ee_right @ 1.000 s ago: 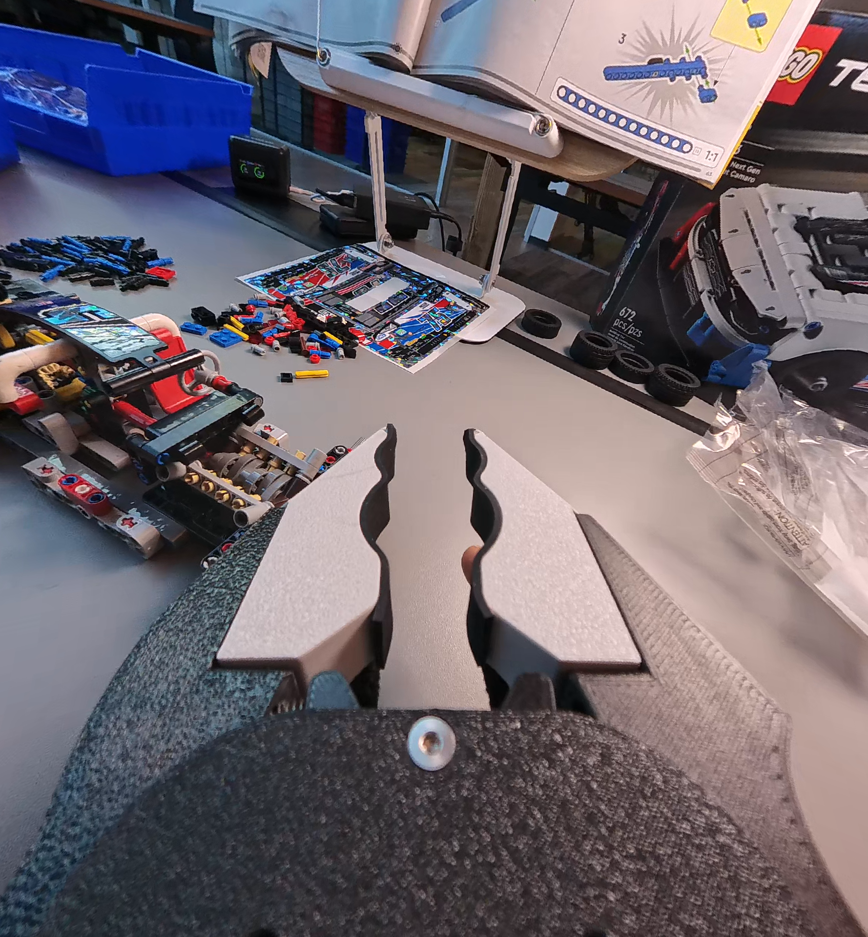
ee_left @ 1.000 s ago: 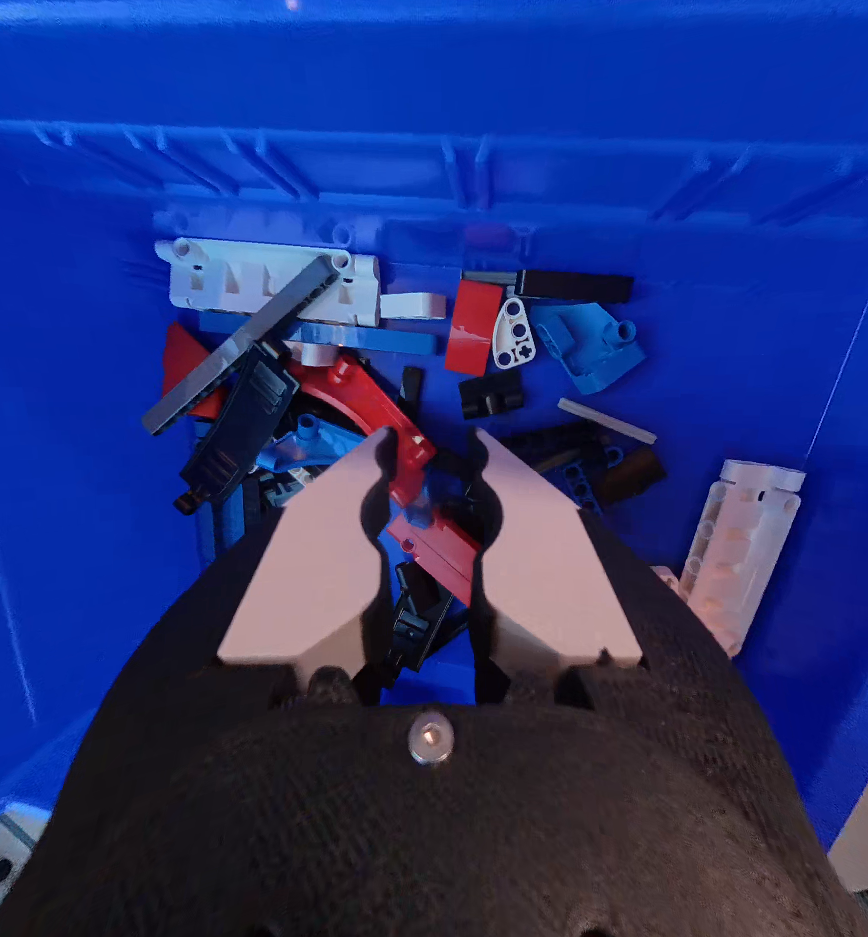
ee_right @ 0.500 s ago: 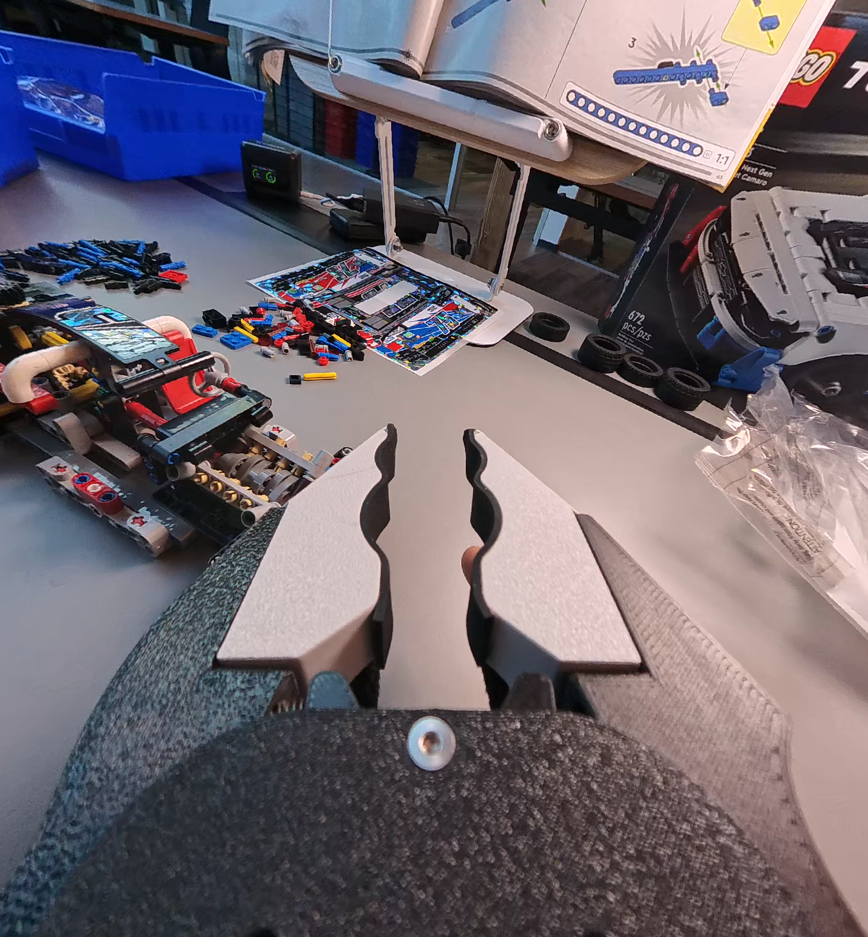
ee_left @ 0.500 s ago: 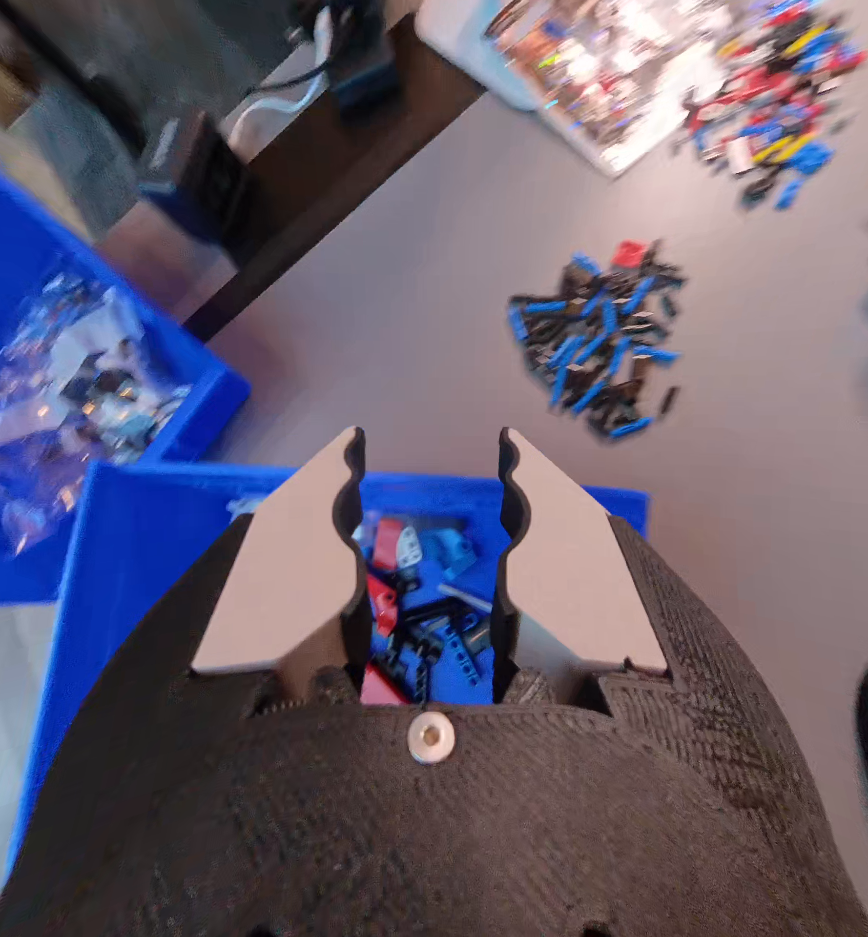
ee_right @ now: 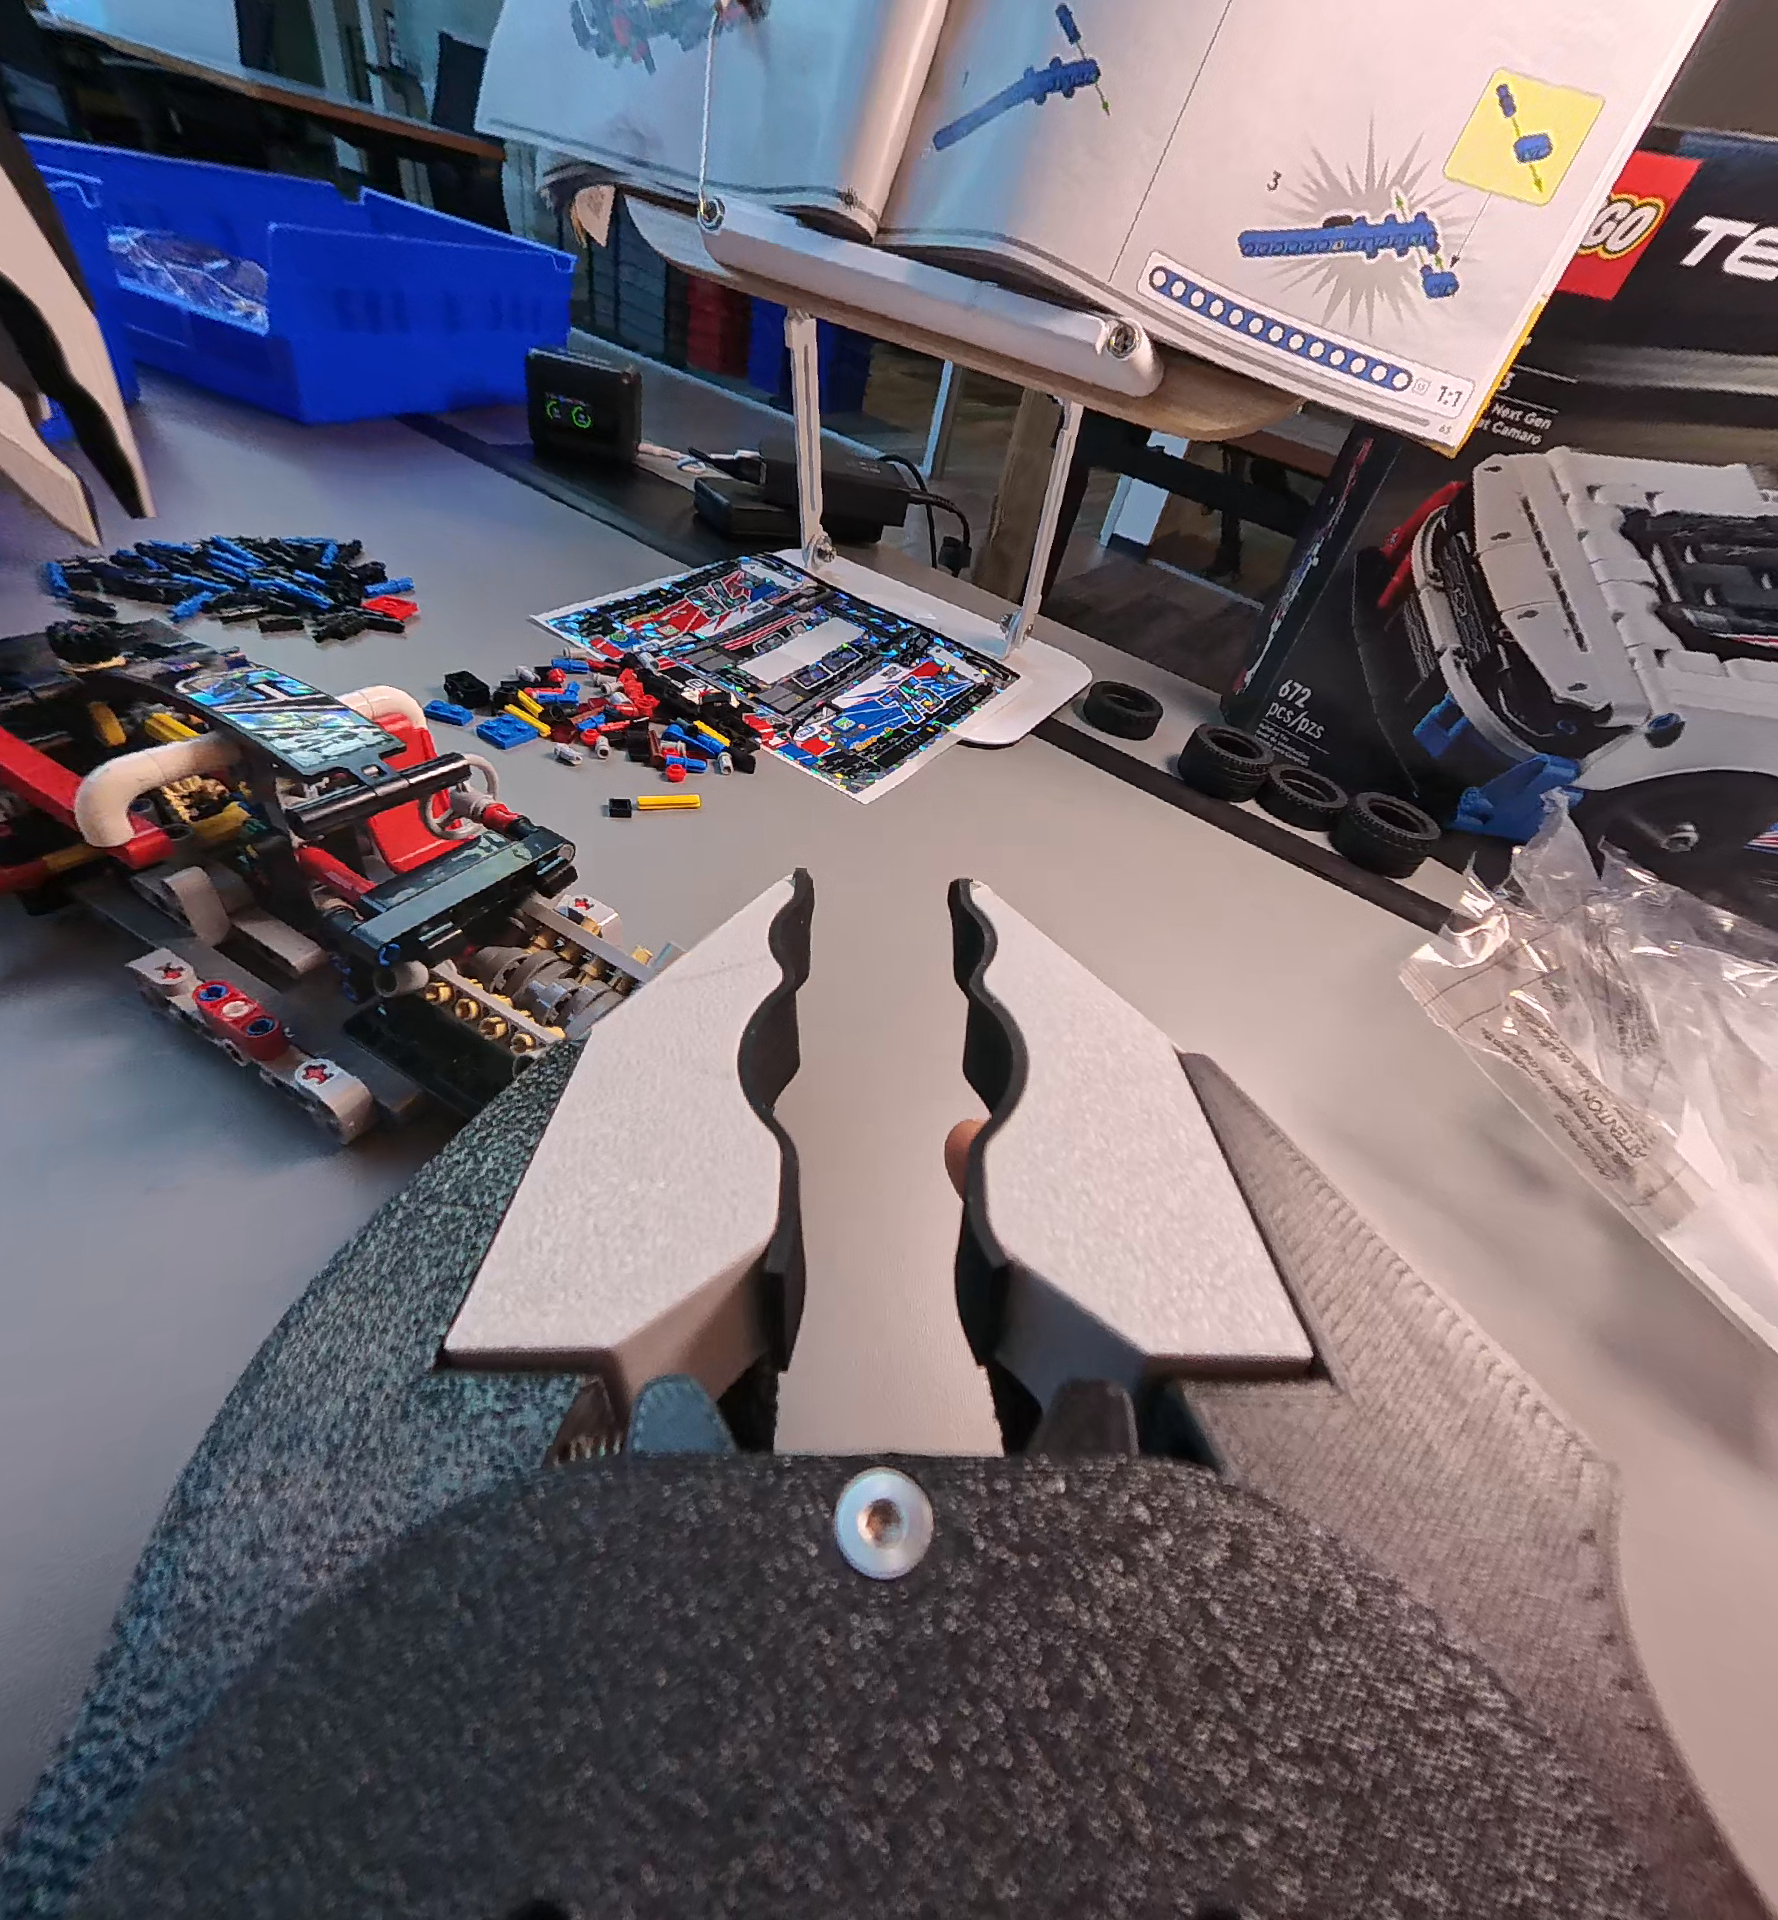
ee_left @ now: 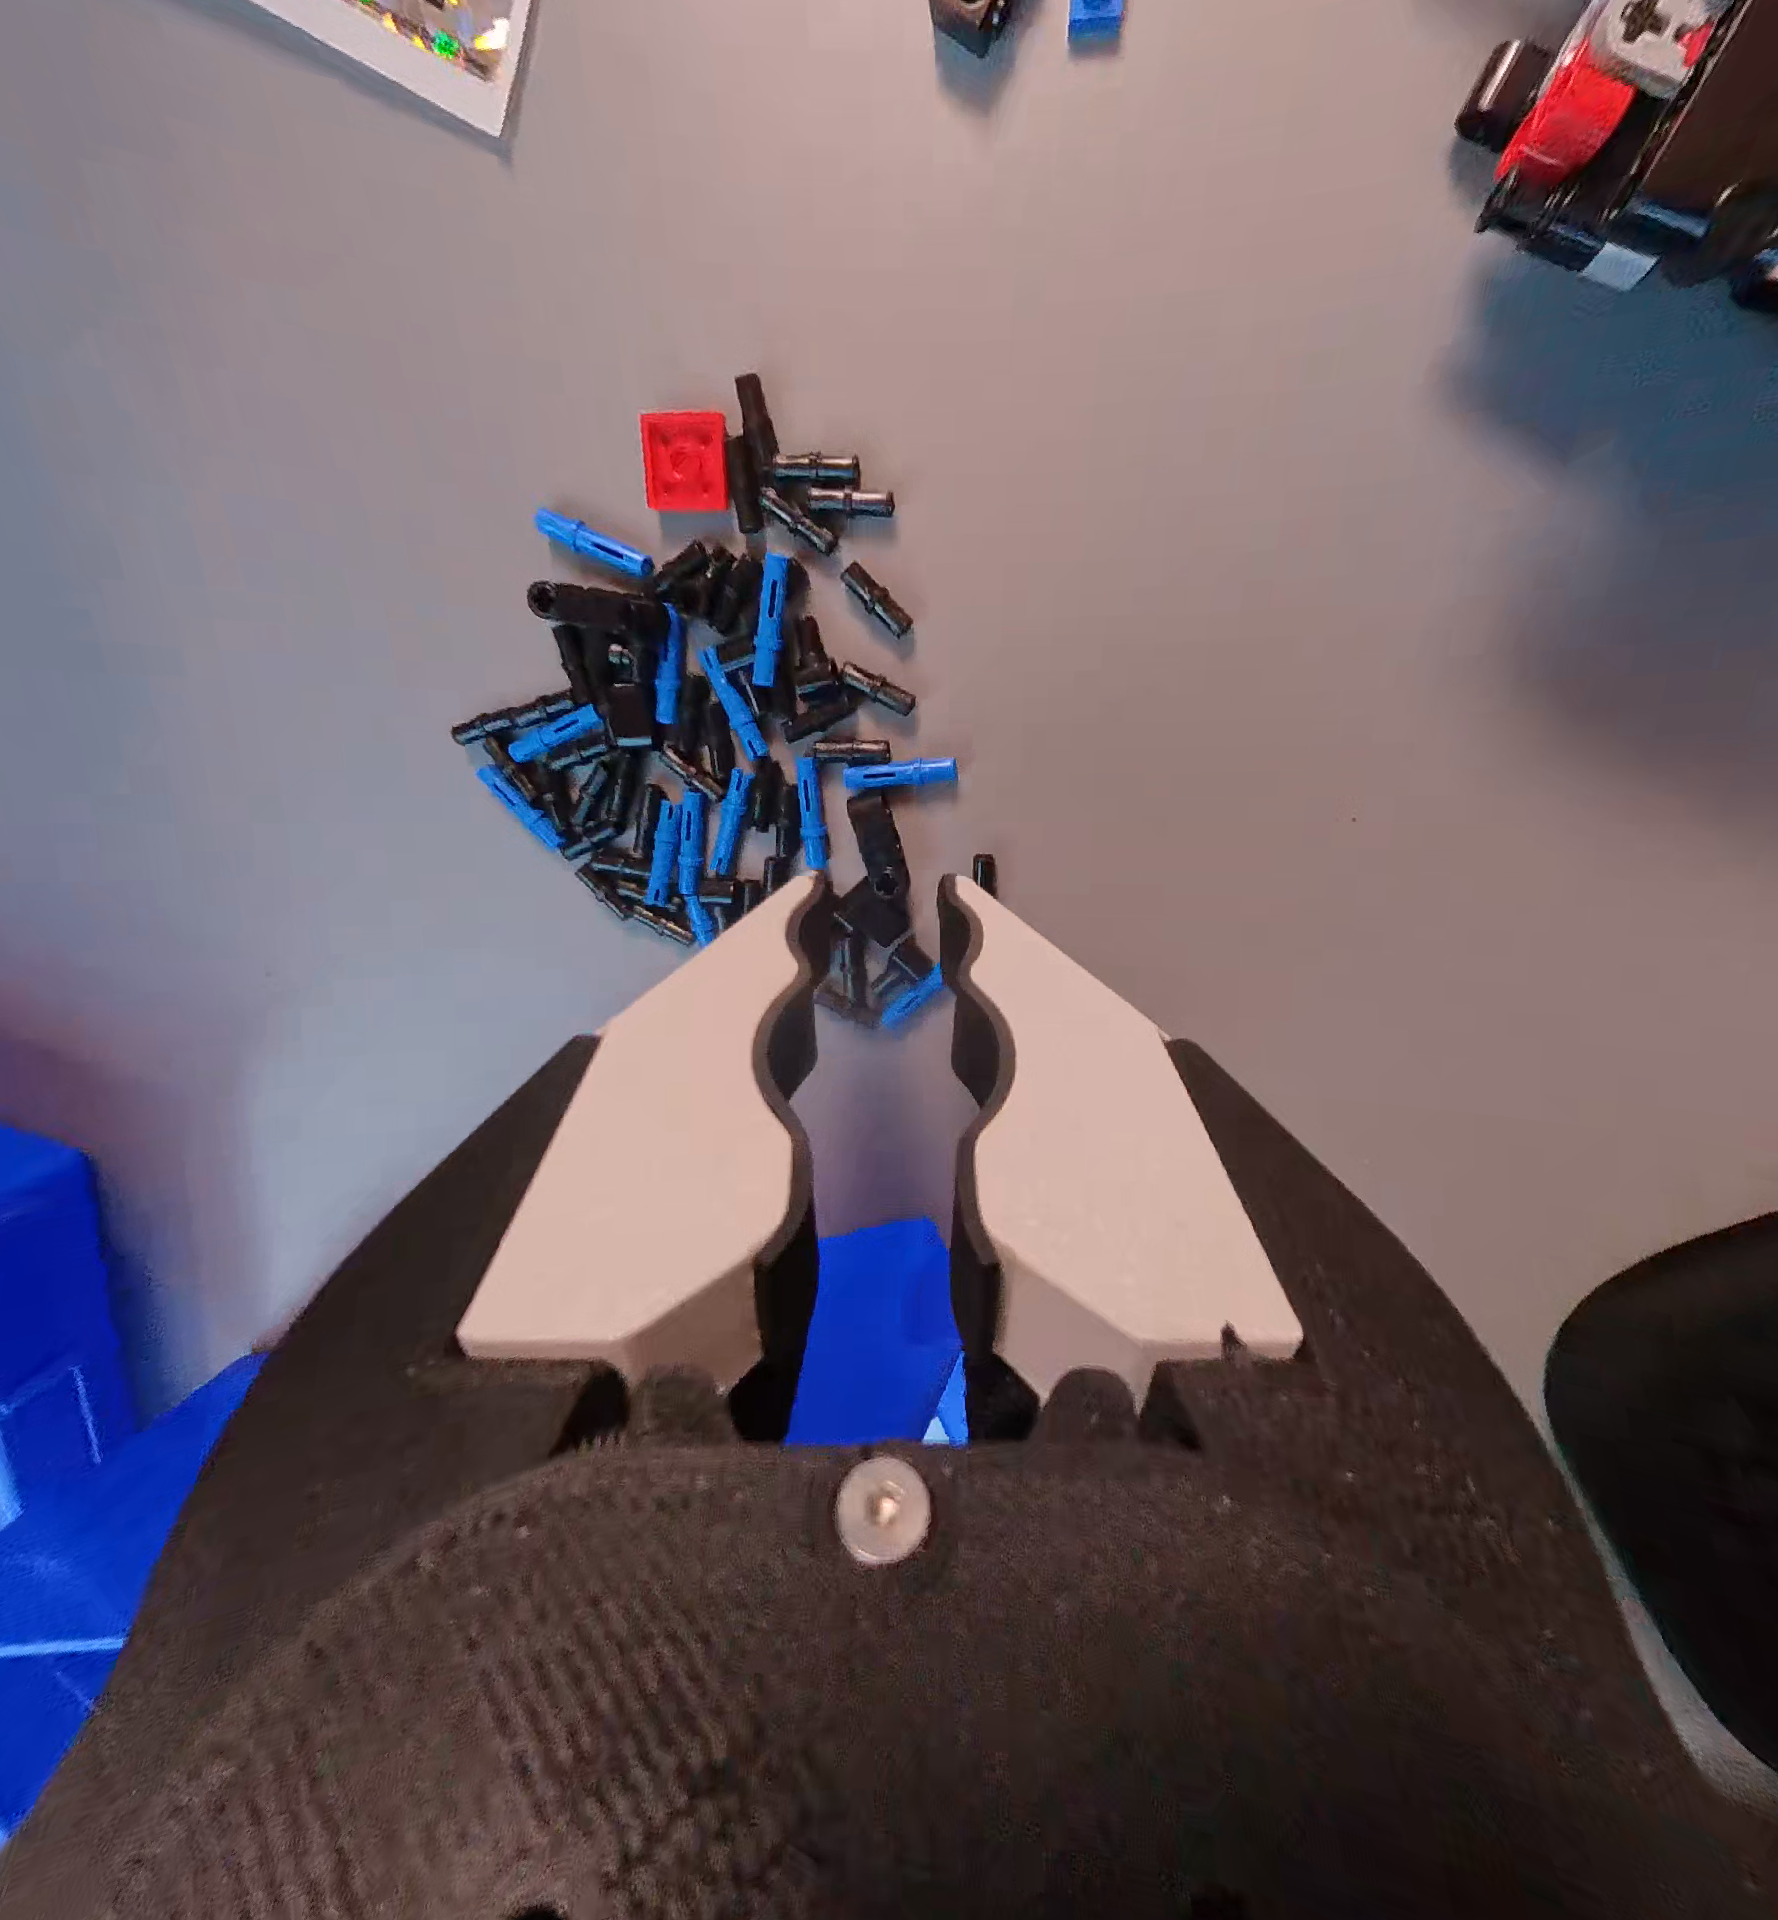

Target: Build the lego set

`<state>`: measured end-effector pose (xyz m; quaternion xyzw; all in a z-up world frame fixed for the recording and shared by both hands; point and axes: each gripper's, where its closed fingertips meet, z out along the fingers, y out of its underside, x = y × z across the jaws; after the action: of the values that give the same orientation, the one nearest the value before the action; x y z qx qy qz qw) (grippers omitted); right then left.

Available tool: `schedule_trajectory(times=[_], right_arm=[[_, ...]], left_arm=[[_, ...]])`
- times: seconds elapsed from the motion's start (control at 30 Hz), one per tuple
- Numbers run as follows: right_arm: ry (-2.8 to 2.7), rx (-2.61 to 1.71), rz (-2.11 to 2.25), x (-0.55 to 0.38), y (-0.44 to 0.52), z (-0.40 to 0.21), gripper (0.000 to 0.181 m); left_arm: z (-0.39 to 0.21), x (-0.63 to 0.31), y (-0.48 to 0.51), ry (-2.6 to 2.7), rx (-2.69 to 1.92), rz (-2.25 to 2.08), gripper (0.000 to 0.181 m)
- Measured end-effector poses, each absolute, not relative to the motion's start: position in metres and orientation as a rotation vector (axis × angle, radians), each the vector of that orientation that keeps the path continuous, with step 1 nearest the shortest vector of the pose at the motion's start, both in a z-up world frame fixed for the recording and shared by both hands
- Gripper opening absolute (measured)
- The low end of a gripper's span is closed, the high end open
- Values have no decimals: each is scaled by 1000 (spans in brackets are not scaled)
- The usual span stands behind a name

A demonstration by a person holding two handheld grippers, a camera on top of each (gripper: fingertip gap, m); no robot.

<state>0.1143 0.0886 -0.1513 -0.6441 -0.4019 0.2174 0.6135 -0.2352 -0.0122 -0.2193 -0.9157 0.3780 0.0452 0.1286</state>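
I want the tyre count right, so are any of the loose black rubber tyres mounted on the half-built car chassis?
No, the loose black rubber tyres sit on the table by the box, apart from the half-built car chassis.

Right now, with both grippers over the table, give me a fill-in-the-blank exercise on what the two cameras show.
1. The left gripper hangs open over a heap of black and ____ pins.
2. The one flat square piece at the heap's far edge is ____.
3. ____ loose tyres lie on the table by the box.
4. The right gripper is open and holds ____.

Missing words: blue; red; four; nothing
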Motion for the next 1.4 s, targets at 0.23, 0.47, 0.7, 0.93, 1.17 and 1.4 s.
schedule_trajectory(times=[0.23, 0.47, 0.7, 0.93, 1.17, 1.4], right_arm=[[-932, -1473, 524, 113, 86, -148, 24], [-924, -1466, 524, 118, 86, -145, 24], [-893, -1472, 541, 124, 91, -142, 25], [-899, -1475, 539, 122, 91, -144, 25], [-898, -1474, 534, 122, 91, -144, 25], [-896, -1447, 533, 121, 87, -137, 25]], left_arm=[[-220, -242, -18, 1389, -2731, 282, 24], [-235, -252, -26, 1842, -2696, 124, 25], [-243, -252, -21, 1890, -2619, 34, 19], [-246, -248, -21, 1856, -2600, -20, 14], [-245, -250, -23, 1835, -2614, -24, 13], [-163, -200, 0, 1490, -2196, -101, 13]])
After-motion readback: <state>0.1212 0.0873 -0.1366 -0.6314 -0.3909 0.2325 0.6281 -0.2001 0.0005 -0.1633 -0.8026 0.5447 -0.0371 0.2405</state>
